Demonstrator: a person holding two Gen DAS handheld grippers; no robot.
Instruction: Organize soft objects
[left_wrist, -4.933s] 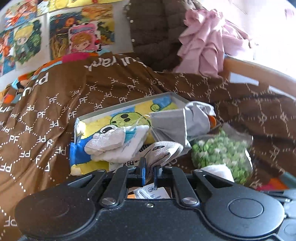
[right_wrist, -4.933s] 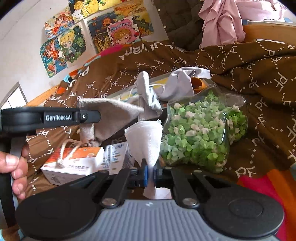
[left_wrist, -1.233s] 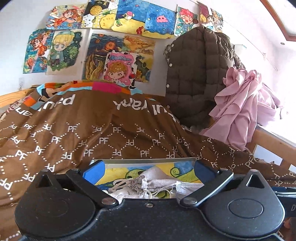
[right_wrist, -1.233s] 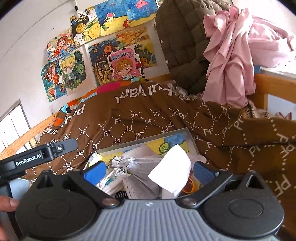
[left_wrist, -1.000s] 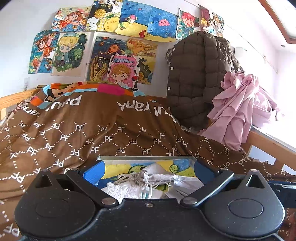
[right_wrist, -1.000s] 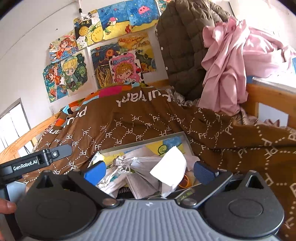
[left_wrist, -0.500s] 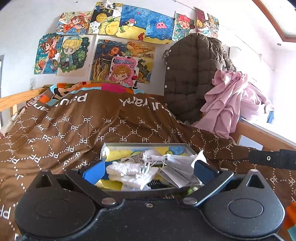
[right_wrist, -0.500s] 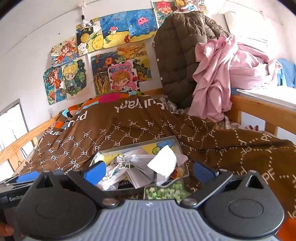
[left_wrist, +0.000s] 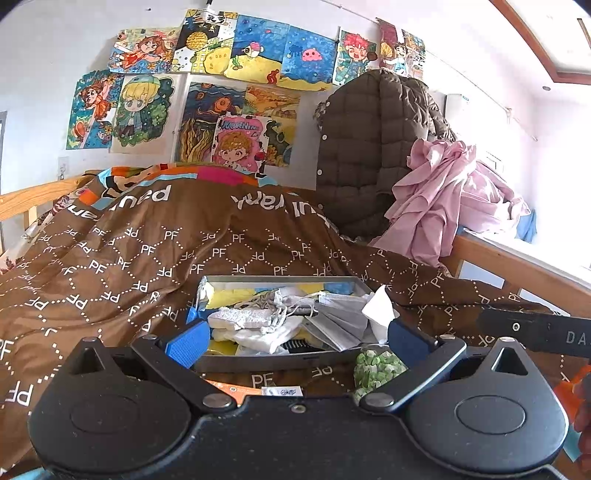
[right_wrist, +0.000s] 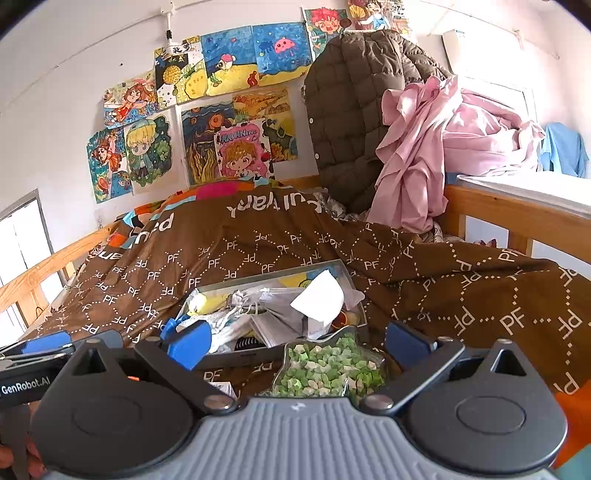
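Tray (left_wrist: 258, 357) low centre of both views, long axis left-right, holding face masks (left_wrist: 340, 319), white cloth (left_wrist: 255, 325), tissue (right_wrist: 319, 297) standing tilted | bag of green pieces (right_wrist: 327, 365) just below tray's right end | left hand-held gripper (left_wrist: 295, 338) spread, empty | right hand-held gripper (right_wrist: 297, 341) spread, empty | brown quilt (left_wrist: 122, 258) on bed; drawings (left_wrist: 236, 74) on wall upper centre

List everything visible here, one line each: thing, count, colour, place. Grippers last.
tin box: one, grey, on the blanket, centre
face masks: a few, grey, piled in the tin box
white tissue: one, standing up among the masks
white socks: count unclear, left part of the box
bag of green bits: one, clear, in front of the box
blanket: one, brown with white PF print, over the bed
quilted coat: one, dark brown, by the wall
pink cloth: heap, on the bed rail
drawings: many, colourful, on the wall
left gripper: open, empty
right gripper: open, empty
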